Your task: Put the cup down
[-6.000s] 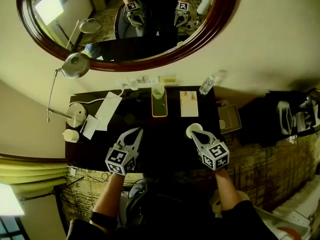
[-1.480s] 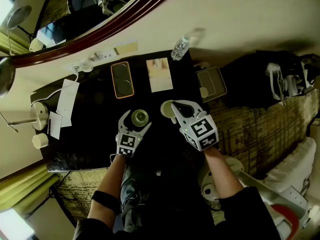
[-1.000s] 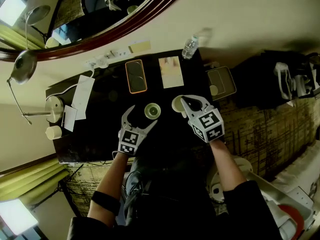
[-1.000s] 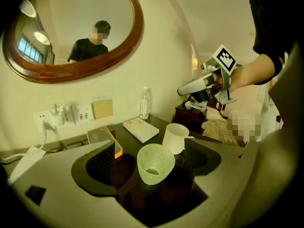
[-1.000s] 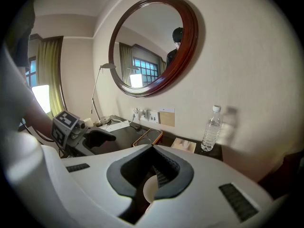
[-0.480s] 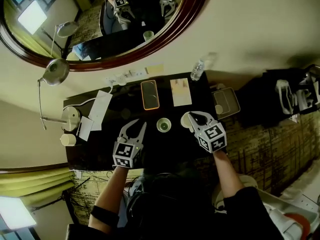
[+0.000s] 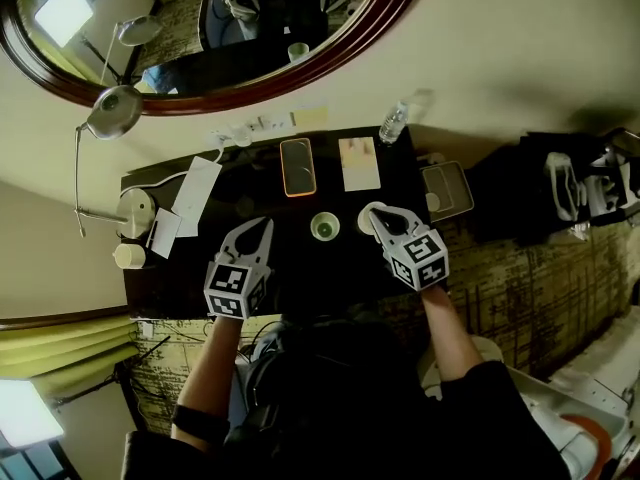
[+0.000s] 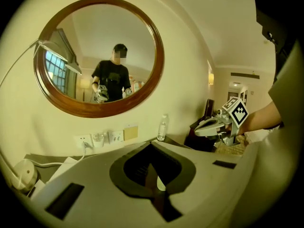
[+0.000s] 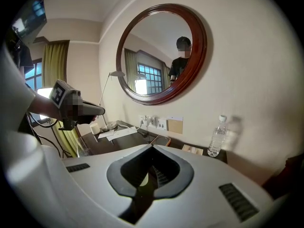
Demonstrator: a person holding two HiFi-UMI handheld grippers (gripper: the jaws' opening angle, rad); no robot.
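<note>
Watching the cup [image 7: 323, 228] standing upright on the desk [image 7: 180, 273], about mid-desk, clear of both tools. Hovering the left gripper [image 7: 264, 224] to its left, toward the front edge, jaws just closing down to fully together, nothing between them. Pinching a round white piece [image 7: 365, 222] by its edge with the right gripper [image 7: 378, 211], just right of the cup. Spotting a phone [image 7: 298, 166] near the back edge, a bottle [image 7: 393, 123] at the back right corner.

On the table [image 7: 275, 208] at frame centre, a cup [image 7: 324, 228] is set. Above it, a phone [image 7: 298, 166] and a card [image 7: 359, 163] are laid side by side. A bottle [image 7: 393, 123] is placed at the table's upper right corner, a lamp [image 7: 133, 211] at its left edge.
</note>
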